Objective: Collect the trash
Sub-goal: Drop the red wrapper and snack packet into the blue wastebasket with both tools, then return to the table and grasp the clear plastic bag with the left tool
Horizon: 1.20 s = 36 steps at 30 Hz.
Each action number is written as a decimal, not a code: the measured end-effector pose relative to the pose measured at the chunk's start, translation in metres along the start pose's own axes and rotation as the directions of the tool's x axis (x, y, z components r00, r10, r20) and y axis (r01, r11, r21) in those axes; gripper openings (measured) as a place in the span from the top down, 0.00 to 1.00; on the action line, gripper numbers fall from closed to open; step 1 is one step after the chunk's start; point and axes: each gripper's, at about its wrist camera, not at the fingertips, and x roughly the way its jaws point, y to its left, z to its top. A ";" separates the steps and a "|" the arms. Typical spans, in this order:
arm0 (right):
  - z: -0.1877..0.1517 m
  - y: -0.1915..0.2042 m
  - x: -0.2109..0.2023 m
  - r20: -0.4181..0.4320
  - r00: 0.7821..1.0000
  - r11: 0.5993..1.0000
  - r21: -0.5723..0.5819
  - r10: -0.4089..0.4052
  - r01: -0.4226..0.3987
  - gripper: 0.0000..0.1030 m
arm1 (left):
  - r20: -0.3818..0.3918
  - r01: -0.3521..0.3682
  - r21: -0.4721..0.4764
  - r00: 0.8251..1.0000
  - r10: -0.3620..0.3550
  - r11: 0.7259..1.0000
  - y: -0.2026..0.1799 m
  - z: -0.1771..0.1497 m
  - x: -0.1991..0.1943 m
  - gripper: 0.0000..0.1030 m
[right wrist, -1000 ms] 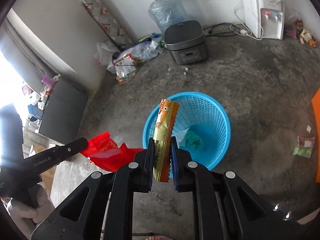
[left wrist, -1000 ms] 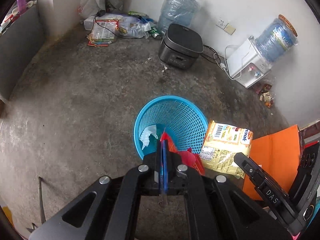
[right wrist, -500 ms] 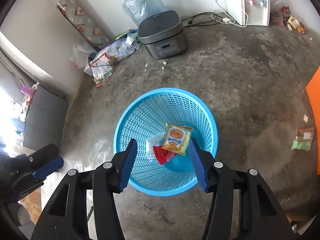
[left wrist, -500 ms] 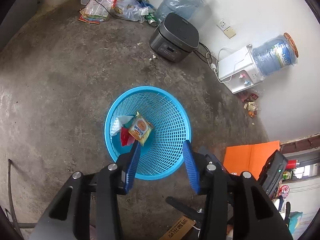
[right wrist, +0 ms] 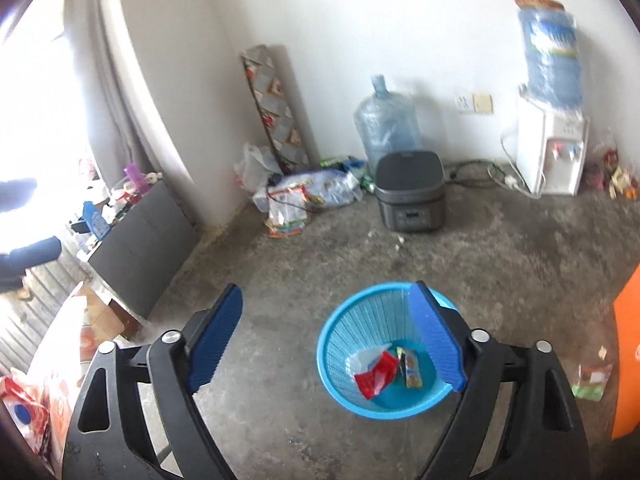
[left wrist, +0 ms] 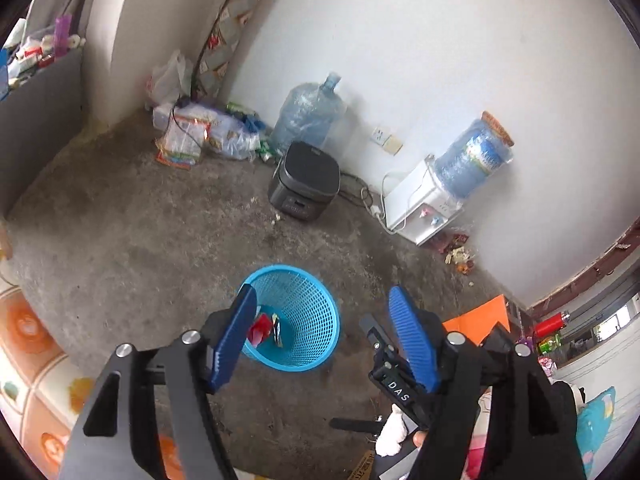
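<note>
Trash sits at the bottom of the blue bin: a crumpled red wrapper, a yellow snack packet lying beside it and a white scrap tucked behind the red one. The bin is a round plastic basket with mesh walls, standing upright on the bare concrete floor. In the left wrist view the same bin shows the red wrapper and the packet on edge inside it. The left gripper has its jaws spread with nothing between them; they have just been opening. The right gripper is likewise spread wide and empty, its jaws also just opened, and its right finger overlaps the bin's rim in the picture. In the left view, part of the right gripper shows just beyond the left one's right finger, with a gloved hand under it. More litter lies on the floor: a green and white wrapper to the right of the bin, well apart from it, and a heap of bags and packets against the far wall. A dark cooker, an empty water jug and a white dispenser stand along that wall. An orange sheet lies at the right edge.
</note>
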 end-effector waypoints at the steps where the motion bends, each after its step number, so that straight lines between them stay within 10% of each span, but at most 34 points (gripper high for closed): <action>1: -0.001 0.011 -0.006 0.013 1.000 0.999 -0.042 0.021 -0.021 0.14 | 0.037 -0.004 0.006 0.999 0.004 1.000 0.002 -0.002 -0.025 0.30; 6: -0.011 0.056 -0.034 0.025 0.992 0.971 -0.210 0.122 -0.114 0.08 | 0.219 -0.113 0.004 0.970 0.109 0.994 0.017 -0.037 -0.151 0.17; 10: -0.015 0.089 -0.059 0.037 0.979 0.926 -0.335 0.200 -0.177 0.08 | 0.319 -0.245 -0.079 0.912 0.258 0.966 0.040 -0.083 -0.245 0.08; 16: -0.015 0.139 -0.097 -0.033 0.902 0.837 -0.358 0.430 -0.413 0.08 | 0.454 -0.442 -0.313 0.708 0.541 0.841 0.071 -0.182 -0.375 0.06; 18: -0.018 0.157 -0.101 -0.092 0.859 0.801 -0.321 0.504 -0.505 0.08 | 0.454 -0.439 -0.398 0.669 0.589 0.805 0.084 -0.219 -0.402 0.06; 24: -0.052 0.228 -0.115 -0.258 0.740 0.673 -0.308 0.621 -0.672 0.19 | 0.376 -0.366 -0.557 0.690 0.619 0.746 0.128 -0.311 -0.435 0.06; 30: -0.091 0.285 -0.128 -0.418 0.619 0.545 -0.296 0.664 -0.784 0.32 | 0.305 -0.286 -0.653 0.749 0.589 0.701 0.161 -0.364 -0.425 0.14; 36: -0.136 0.340 -0.143 -0.566 0.545 0.451 -0.312 0.619 -0.836 0.52 | 0.256 -0.132 -0.776 0.828 0.498 0.617 0.205 -0.403 -0.411 0.32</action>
